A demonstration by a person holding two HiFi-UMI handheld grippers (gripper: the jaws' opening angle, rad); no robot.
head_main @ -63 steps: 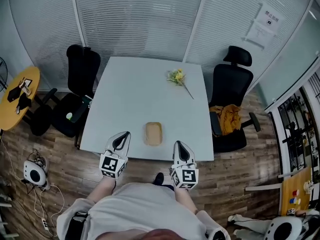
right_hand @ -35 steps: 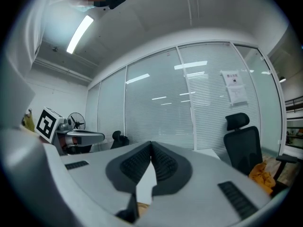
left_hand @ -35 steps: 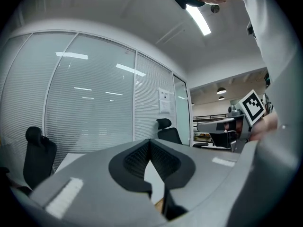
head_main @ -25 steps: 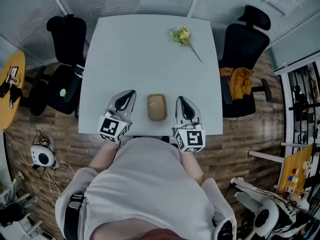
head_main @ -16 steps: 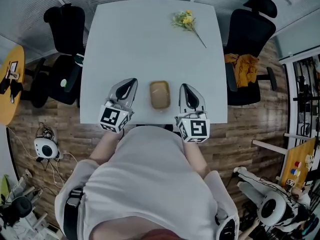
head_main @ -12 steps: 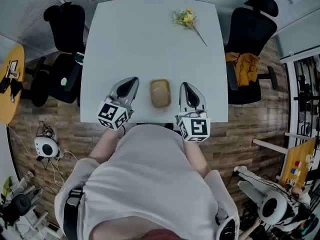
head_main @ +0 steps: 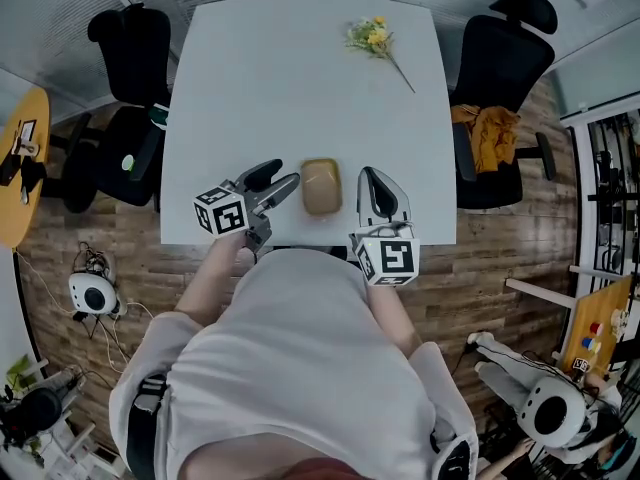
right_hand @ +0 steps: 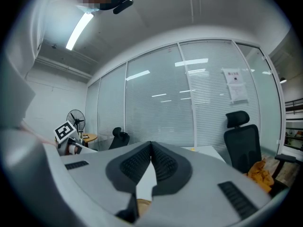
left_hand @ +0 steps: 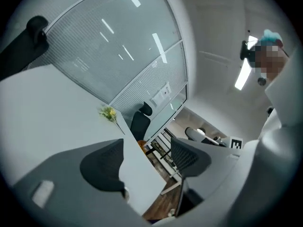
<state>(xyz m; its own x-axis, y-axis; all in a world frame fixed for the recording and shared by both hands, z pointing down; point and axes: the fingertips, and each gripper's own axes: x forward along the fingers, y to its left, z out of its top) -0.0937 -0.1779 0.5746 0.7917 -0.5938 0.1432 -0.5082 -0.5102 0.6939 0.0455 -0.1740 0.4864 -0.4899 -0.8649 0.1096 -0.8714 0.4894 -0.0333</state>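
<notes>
Grey left tool [head_main: 285, 181] gapes empty, seemingly just beside tan dish [head_main: 321, 186]; right tool [head_main: 372, 180] closed.

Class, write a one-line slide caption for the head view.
Open left gripper and shut right gripper flank a tan oblong object on a white table; yellow flowers beyond.

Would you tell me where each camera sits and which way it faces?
Head view: on the person's head, looking steeply down at the table, tan tray, left gripper and right gripper; white top and forearms show.
Left gripper view: on the left gripper, tipped sideways, fingers apart, facing across the table to the flowers; white top at right.
Right gripper view: on the right gripper, fingers together, facing towards the glass wall.
Shared: head and left gripper views show the flowers.
</notes>
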